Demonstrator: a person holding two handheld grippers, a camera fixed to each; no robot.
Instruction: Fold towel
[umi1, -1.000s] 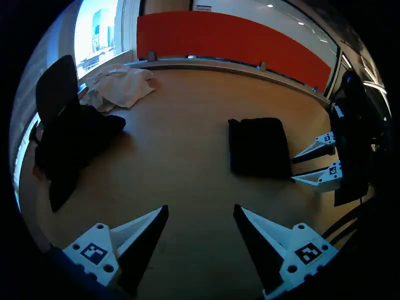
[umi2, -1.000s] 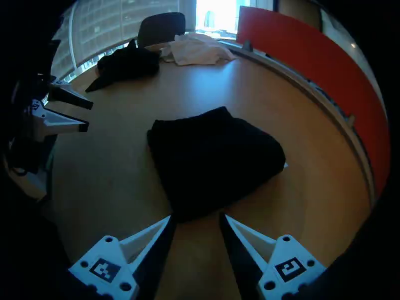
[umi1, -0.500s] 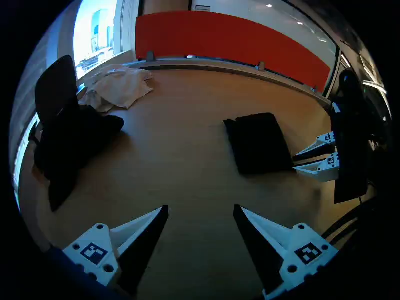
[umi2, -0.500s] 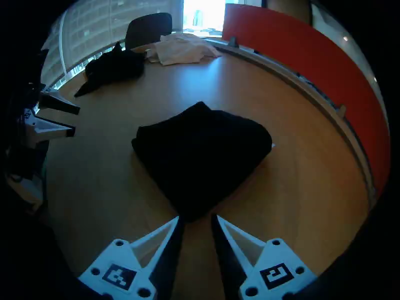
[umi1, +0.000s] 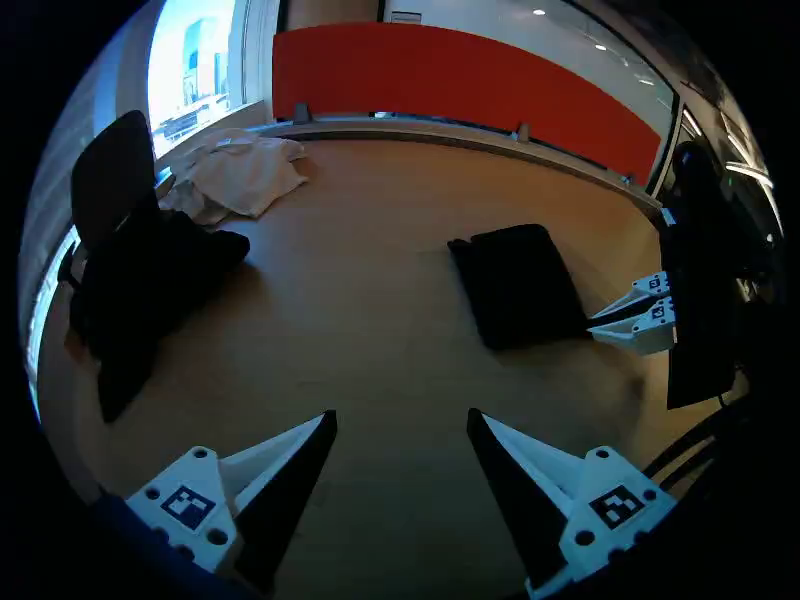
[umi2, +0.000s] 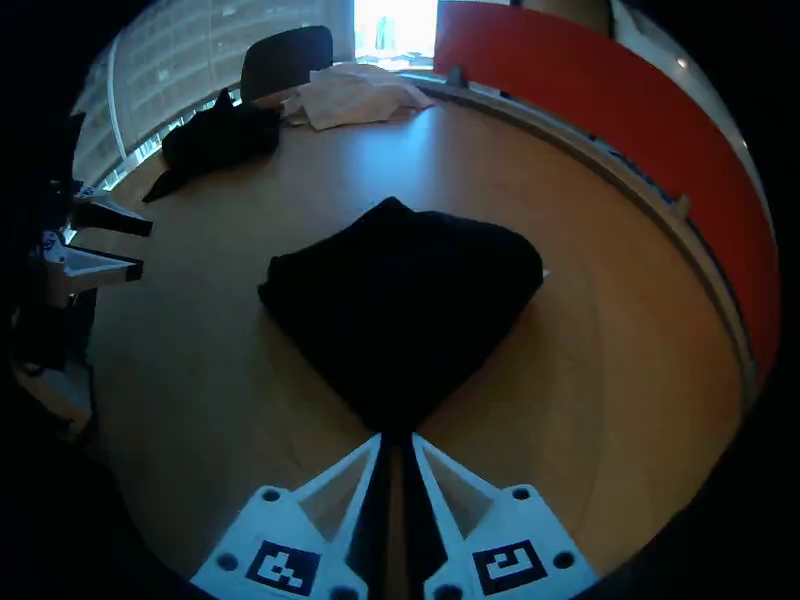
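We hold the left gripper low over the smooth wooden table, its jaws spread wide around nothing. Our right gripper points at the near corner of the black towel, a soft folded rectangle lying mid-table. Its jaws are nearly closed, and we cannot tell whether cloth is pinched. The white plastic fingers carry square black-and-white markers.

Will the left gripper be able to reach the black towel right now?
Probably yes. Just table lies between the open left gripper and the black towel, though it must move forward. The right gripper sits at one corner.
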